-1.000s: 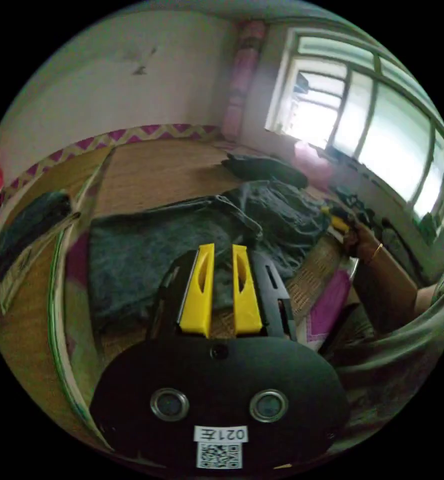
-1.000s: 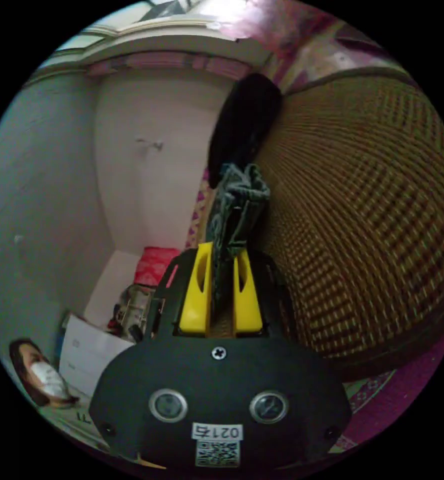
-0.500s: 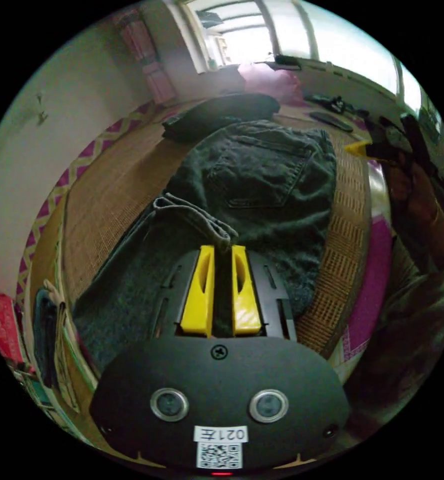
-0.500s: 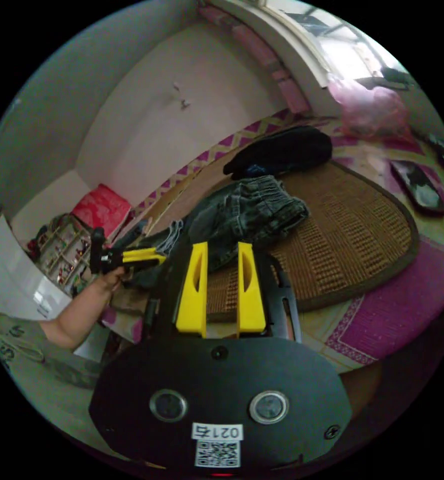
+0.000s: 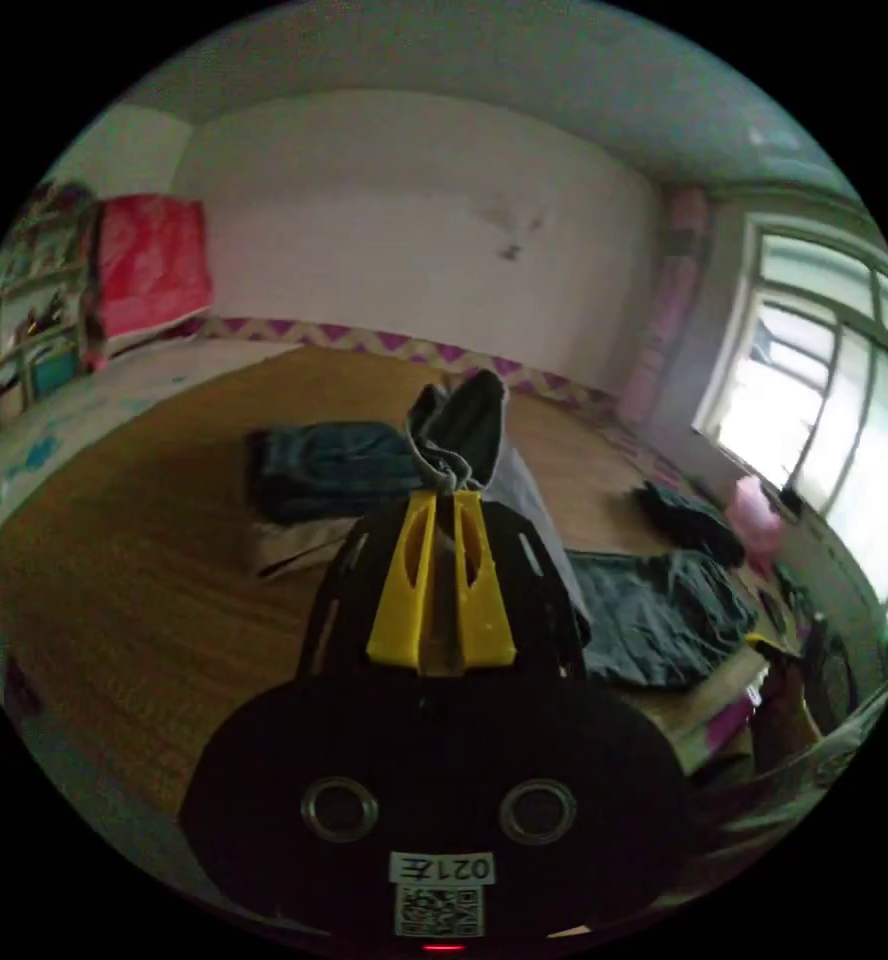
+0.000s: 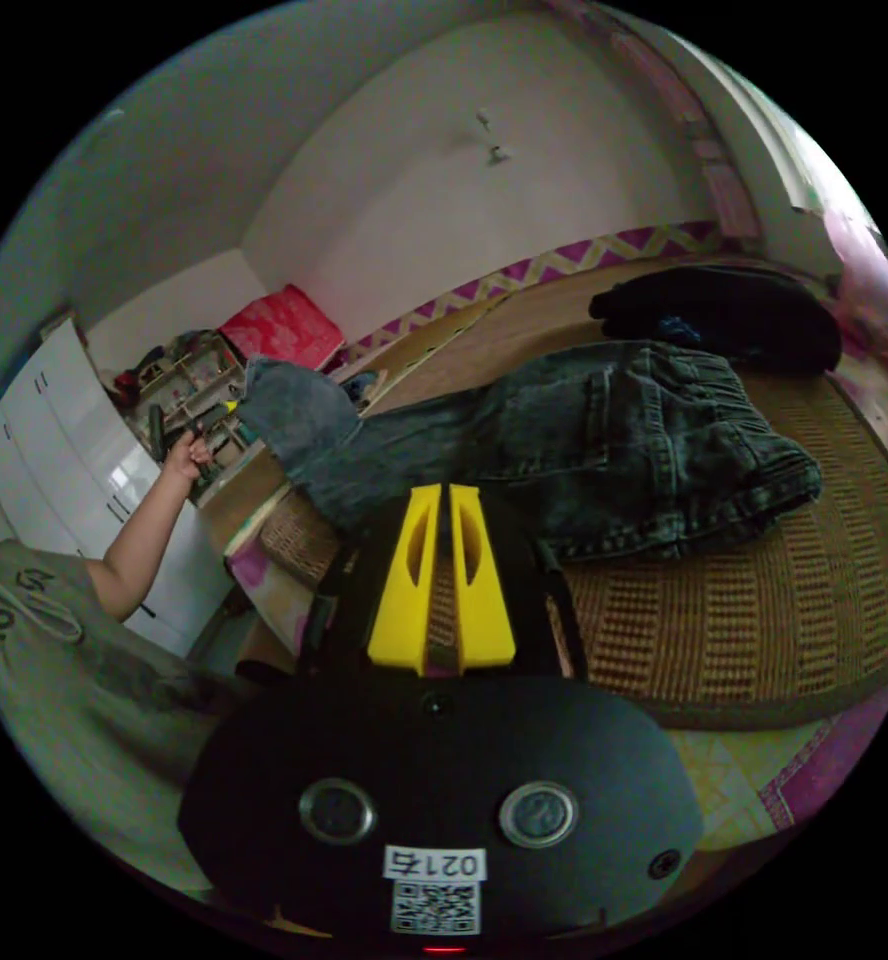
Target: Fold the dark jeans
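— Where are the dark jeans (image 6: 604, 450)?
— Spread over a woven mat (image 6: 764, 620), faded denim; left tongs (image 5: 442, 498) clamp a leg's hem aloft.
— The right tongs (image 6: 442, 492)?
— Nearly closed on nothing, above the mat's ribbed weave.
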A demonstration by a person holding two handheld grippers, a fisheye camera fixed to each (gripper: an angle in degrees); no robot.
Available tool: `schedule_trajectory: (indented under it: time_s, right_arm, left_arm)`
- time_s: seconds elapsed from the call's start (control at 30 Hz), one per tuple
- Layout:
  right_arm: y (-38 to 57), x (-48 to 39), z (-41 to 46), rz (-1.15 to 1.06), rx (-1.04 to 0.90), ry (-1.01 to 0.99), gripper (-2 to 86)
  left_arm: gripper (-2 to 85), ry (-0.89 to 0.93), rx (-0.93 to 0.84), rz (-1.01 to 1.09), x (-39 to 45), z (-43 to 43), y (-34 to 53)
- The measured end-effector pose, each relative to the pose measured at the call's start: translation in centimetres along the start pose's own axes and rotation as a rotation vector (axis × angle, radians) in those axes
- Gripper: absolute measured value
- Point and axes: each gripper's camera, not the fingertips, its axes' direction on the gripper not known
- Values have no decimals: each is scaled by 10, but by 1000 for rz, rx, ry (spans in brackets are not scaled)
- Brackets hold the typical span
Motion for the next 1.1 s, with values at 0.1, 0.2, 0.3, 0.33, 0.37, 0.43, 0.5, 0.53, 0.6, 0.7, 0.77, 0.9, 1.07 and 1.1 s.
schedule_trajectory:
  time_s: [0.1,0.2,0.3,0.33,0.37,0.43,0.5,0.53,0.6,0.7,0.77,0.9,1.07,1.1]
  right_arm:
    - [1,-14,7,-7,-15,-20,4]
    - [0,-24,12,-21,-38,-13,7]
    - [-5,-31,12,-55,-64,38,20]
    - [-9,-34,11,-91,-64,73,29]
    - [-11,-35,10,-108,-64,97,35]
    - [-24,-36,9,-202,-73,177,53]
    - [-36,-32,11,-294,-84,243,59]
    - [-45,-28,13,-356,-86,285,63]
    - [-60,-19,20,-452,-111,339,67]
    - [-86,-3,45,-614,-246,437,67]
    - [-100,6,59,-699,-314,430,69]
    - [-132,31,83,-736,-470,273,99]
    - [-143,45,100,-732,-669,131,10]
    - [-144,43,97,-741,-682,116,3]
  left_arm:
    - [-4,-76,-102,-198,-96,4,11]
    - [-3,-41,-216,-266,-149,19,26]
    - [-2,3,-222,-254,-166,11,21]
    - [-1,4,-228,-246,-168,6,15]
    - [-1,-2,-231,-244,-169,2,12]
    - [-2,-27,-210,-231,-172,-16,1]
    - [-4,-63,-171,-208,-168,-32,-8]
    - [-4,-118,-109,-182,-161,-46,-13]
    - [-4,-159,13,-119,-144,-65,-22]
    - [1,18,11,49,-109,-59,-44]
    - [20,116,-79,172,-83,-36,-57]
    - [77,183,-253,440,-26,26,-66]
    - [92,243,-394,603,2,71,-69]
    - [96,250,-422,636,5,76,-69]
